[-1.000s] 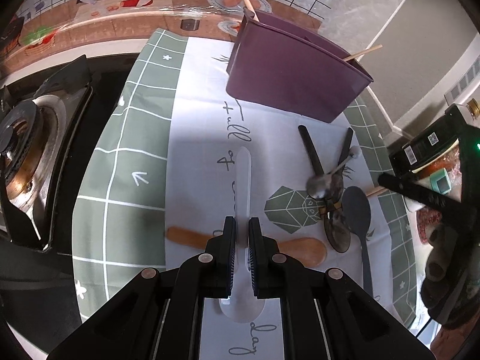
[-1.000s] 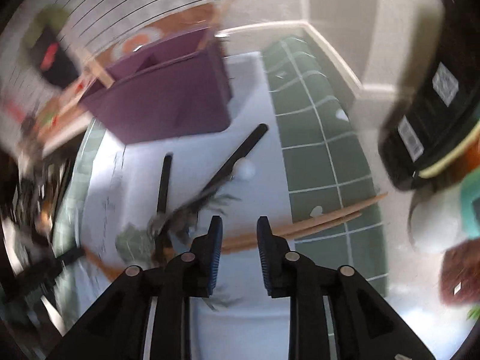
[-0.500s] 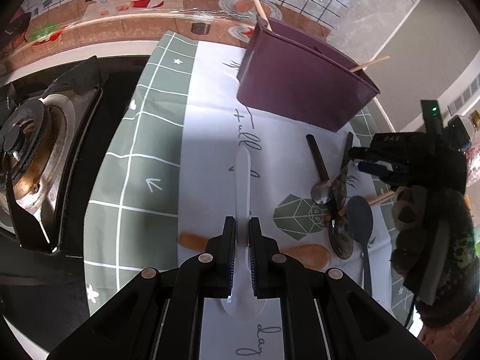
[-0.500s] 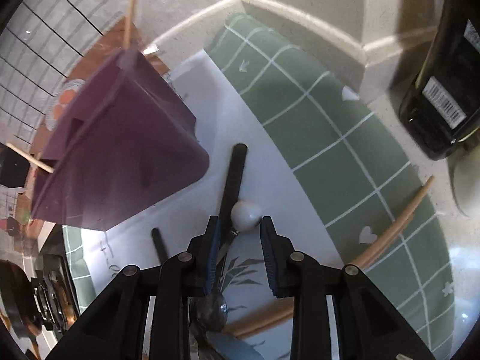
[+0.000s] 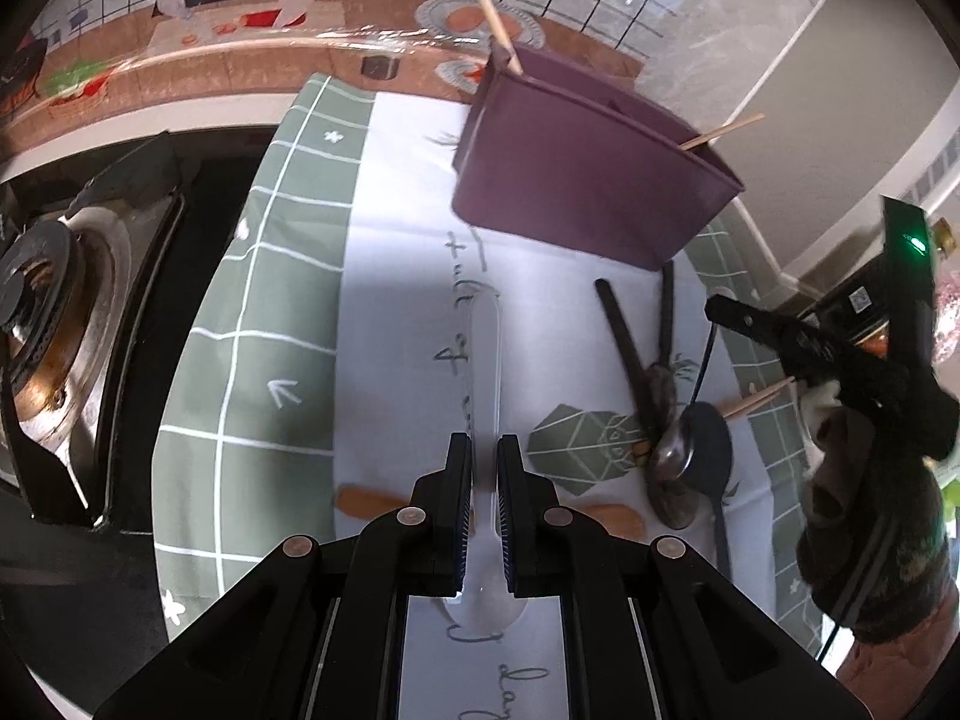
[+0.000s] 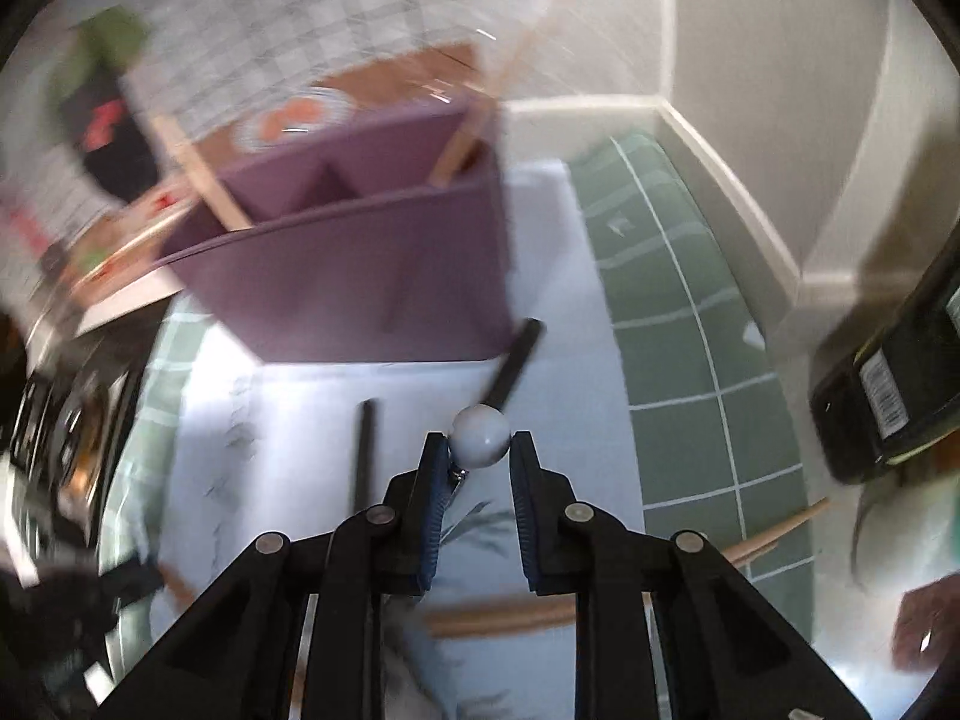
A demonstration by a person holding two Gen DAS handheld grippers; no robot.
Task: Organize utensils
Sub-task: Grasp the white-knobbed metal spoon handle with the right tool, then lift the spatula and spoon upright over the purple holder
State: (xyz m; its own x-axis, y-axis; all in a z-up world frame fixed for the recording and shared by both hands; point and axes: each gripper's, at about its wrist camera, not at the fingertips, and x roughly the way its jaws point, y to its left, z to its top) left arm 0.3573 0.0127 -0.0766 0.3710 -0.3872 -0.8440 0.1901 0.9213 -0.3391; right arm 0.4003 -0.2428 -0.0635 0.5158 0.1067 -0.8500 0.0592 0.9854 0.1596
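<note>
My left gripper is shut on a clear plastic spoon; the handle points ahead over the white cloth and the bowl sits near the camera. My right gripper has its jaws closing on the white ball end of a thin metal spoon, with the ball touching both fingertips. In the left wrist view that right gripper holds the thin stem slanting down to the silver bowl. The purple divided box stands behind, with wooden chopsticks sticking out of it.
Black-handled utensils, a dark spoon, a wooden spoon and loose chopsticks lie on the cloth. A gas stove is at the left. A dark bottle and a person's hand are at the right.
The right gripper came over the white ball end, narrowed around it and raised that end off the cloth. The left gripper kept still with the clear spoon in it.
</note>
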